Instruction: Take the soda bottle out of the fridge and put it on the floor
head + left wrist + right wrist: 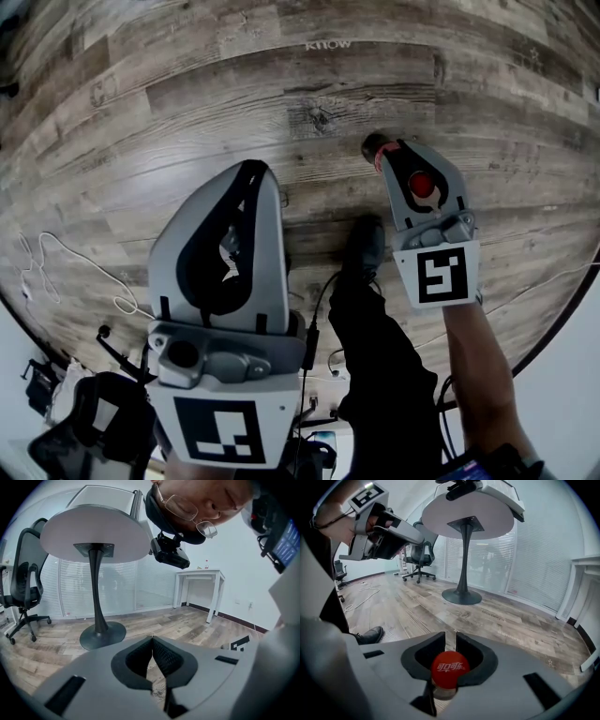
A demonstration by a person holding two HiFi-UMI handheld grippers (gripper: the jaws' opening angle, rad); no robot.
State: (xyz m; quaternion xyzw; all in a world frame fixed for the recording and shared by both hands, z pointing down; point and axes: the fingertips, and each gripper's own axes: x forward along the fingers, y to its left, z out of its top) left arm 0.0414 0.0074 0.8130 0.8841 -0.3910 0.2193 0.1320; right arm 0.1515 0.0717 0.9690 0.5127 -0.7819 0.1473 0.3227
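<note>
Centre right, the right gripper (389, 150) jaws grip the soda bottle (422, 184) under its red cap, above the wooden floor (234, 84). Left gripper (152, 639) jaws are closed and empty. Setting the bottle down remains.

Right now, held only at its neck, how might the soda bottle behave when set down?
Clamped under its red cap by the right gripper, the soda bottle likely hangs freely and may swing. Its round neck could twist in the jaws. Released tilted, it might tip on the floor.
</note>
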